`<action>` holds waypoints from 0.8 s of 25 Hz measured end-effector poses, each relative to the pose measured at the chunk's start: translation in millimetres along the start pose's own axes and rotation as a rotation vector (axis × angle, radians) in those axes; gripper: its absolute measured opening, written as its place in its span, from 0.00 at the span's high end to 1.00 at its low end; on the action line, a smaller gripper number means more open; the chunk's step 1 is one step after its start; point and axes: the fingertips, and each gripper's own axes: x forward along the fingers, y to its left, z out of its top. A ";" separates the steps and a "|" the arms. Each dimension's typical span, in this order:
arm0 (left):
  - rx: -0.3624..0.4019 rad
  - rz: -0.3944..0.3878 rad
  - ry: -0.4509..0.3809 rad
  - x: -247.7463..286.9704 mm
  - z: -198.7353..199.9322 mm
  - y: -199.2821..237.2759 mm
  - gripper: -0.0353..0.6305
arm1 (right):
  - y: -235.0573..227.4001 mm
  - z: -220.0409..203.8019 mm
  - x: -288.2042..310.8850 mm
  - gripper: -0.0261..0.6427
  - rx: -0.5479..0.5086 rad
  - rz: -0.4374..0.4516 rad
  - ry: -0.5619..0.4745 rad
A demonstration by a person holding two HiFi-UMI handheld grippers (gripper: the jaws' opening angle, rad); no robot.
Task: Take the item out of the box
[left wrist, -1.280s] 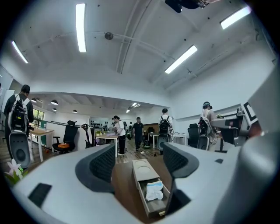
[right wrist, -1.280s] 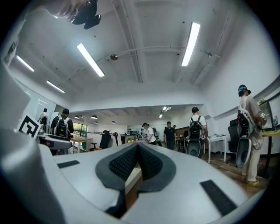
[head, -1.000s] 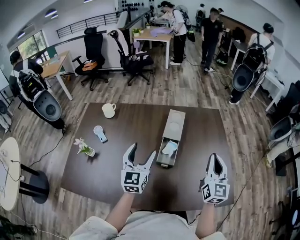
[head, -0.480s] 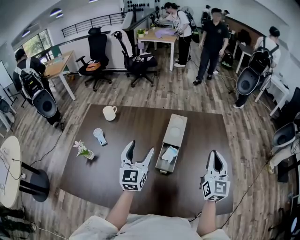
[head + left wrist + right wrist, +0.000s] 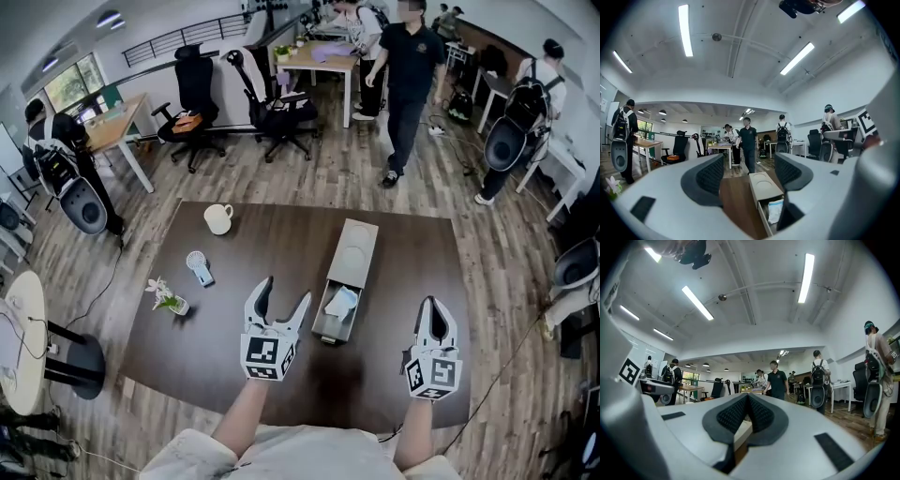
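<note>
A long grey box (image 5: 354,251) lies on the dark table (image 5: 253,244), its drawer pulled out toward me. Inside the drawer rests a white wrapped item (image 5: 339,303). My left gripper (image 5: 283,292) stands open just left of the drawer's near end, empty. In the left gripper view the box (image 5: 763,182) and the item (image 5: 776,210) show between and past the open jaws. My right gripper (image 5: 429,307) hangs shut and empty over the table's right front, well clear of the box. A pale sliver of the box (image 5: 742,432) shows under its closed pads.
A white mug (image 5: 218,218), a small hand fan (image 5: 197,266) and a little flower vase (image 5: 167,298) sit on the table's left half. A person in black (image 5: 406,80) walks beyond the far edge. Office chairs and desks stand farther back.
The person in black has walked closer to the table. Both grippers have stayed almost where they were, the left still open and the right still shut.
</note>
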 end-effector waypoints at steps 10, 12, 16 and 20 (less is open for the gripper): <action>0.084 -0.043 0.078 8.3 -22.4 -14.0 0.43 | -3.8 -18.5 1.1 0.96 0.037 0.002 0.023; 0.113 -0.062 0.106 10.8 -30.1 -18.0 0.43 | -4.1 -22.2 2.0 0.96 0.046 0.003 0.029; 0.185 -0.131 0.189 17.5 -54.3 -31.7 0.43 | -4.9 -32.9 3.9 0.96 0.054 0.010 0.050; 0.181 -0.194 0.277 21.1 -84.6 -43.3 0.43 | -7.4 -42.1 4.1 0.96 0.074 0.013 0.068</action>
